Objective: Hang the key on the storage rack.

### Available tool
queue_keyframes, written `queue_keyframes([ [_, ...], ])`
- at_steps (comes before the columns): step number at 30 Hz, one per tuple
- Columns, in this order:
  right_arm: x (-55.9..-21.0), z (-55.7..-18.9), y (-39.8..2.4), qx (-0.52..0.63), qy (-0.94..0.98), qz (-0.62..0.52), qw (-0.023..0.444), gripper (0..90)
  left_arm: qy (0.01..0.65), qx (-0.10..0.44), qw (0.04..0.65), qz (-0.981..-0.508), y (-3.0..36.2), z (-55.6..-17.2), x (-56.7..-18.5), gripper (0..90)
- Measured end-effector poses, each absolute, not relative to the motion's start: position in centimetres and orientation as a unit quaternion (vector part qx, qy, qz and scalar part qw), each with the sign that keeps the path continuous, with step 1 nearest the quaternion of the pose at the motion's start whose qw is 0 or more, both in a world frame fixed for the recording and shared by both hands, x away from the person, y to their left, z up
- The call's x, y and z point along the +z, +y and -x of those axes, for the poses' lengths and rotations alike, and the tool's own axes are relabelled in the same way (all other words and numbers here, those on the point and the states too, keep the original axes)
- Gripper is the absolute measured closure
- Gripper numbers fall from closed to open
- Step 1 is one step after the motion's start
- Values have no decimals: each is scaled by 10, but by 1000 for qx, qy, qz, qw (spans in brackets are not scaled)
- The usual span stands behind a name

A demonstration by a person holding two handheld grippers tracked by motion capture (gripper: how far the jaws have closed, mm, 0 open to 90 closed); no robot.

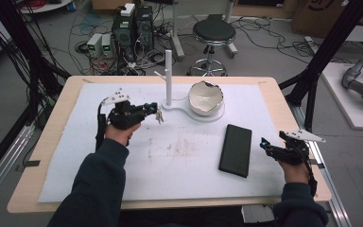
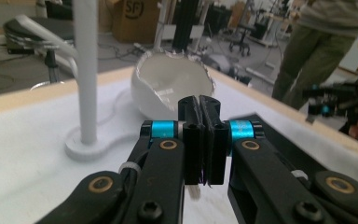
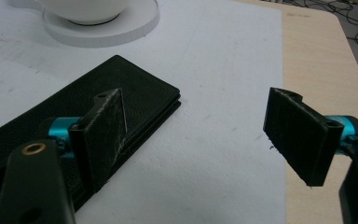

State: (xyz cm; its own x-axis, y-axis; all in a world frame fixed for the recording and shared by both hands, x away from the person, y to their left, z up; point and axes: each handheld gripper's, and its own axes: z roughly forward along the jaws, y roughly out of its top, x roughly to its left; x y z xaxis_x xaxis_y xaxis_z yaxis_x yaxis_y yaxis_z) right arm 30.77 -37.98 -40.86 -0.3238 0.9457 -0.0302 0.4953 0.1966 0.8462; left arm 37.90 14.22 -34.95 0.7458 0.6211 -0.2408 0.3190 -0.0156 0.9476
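Item: bunch of keys, hanging from the closed tips of the left tool, lifted off the desk. In the left gripper view the left tool's jaws stand pressed together, something small and pale showing below them.

Target, by judgement: white peg stand, upright, just beyond and to the right of the keys; its side hook points toward the left tool and sits higher than the keys. The left hand is far nearer.

Adjacent: broken white bowl on the stand's base, right of the post; could hinder a wide swing.

Elsewhere: black wallet, long axis running away from the person. Right tool open, holding nothing, beside the wallet.
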Motion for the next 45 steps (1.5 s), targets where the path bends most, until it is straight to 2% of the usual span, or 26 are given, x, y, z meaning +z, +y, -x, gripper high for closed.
queue_keyframes([
  [7,-410,-310,-379,386,717,-502,290,212,335,119,646,-676,147,-420,-312,879],
  [19,-412,-311,-381,390,715,-504,287,212,344,122,632,-683,127,-465,-288,879],
  [31,-412,-309,-385,391,713,-506,288,212,372,132,610,-687,117,-480,-293,878],
  [41,-412,-309,-383,390,714,-505,288,212,379,128,613,-681,116,-483,-297,877],
  [45,-412,-309,-383,390,715,-503,288,213,379,135,610,-683,115,-482,-297,827],
])
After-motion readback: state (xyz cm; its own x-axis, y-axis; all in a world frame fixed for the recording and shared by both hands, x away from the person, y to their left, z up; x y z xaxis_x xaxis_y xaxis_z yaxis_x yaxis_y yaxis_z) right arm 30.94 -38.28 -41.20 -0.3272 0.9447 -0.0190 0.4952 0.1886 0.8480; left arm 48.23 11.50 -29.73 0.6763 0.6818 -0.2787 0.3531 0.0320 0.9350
